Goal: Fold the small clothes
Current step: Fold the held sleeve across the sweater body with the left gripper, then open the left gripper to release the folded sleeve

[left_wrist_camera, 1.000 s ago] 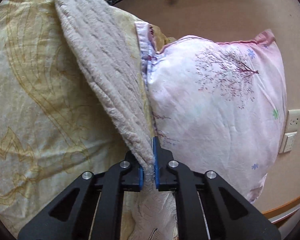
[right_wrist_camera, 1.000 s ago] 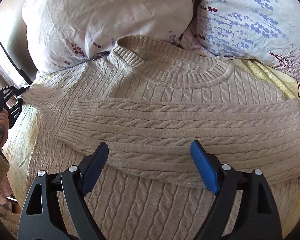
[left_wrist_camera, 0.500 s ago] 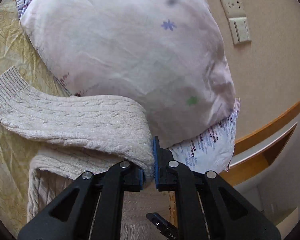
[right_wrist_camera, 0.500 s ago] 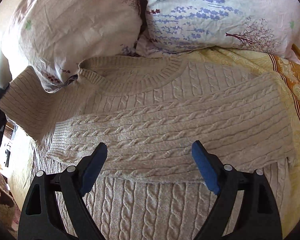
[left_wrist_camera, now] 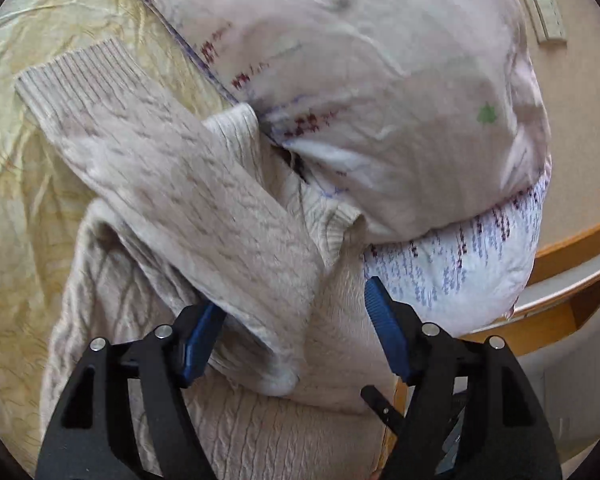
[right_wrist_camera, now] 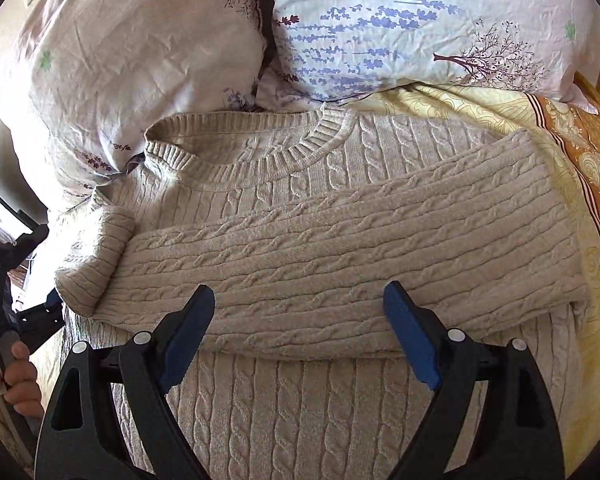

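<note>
A beige cable-knit sweater [right_wrist_camera: 340, 240] lies flat on the bed, collar toward the pillows. One sleeve [right_wrist_camera: 380, 256] lies folded across its chest. The other sleeve [left_wrist_camera: 180, 184] lies folded over the body in the left wrist view, its ribbed cuff far left. My left gripper [left_wrist_camera: 292, 320] is open, its blue pads either side of that sleeve's fold; it also shows at the left edge of the right wrist view [right_wrist_camera: 28, 280], held by a hand. My right gripper [right_wrist_camera: 300, 320] is open and empty just above the sweater's lower body.
Two floral pillows [right_wrist_camera: 140, 52] [right_wrist_camera: 420, 20] press against the collar end. A yellow patterned bedsheet [left_wrist_camera: 28, 200] lies under the sweater. A wooden bed frame [left_wrist_camera: 560, 248] and wall sockets [left_wrist_camera: 548, 16] are at the right in the left wrist view.
My left gripper carried the sleeve over the sweater's body, then opened and let it go. My right gripper stayed open, shifting slightly over the sweater.
</note>
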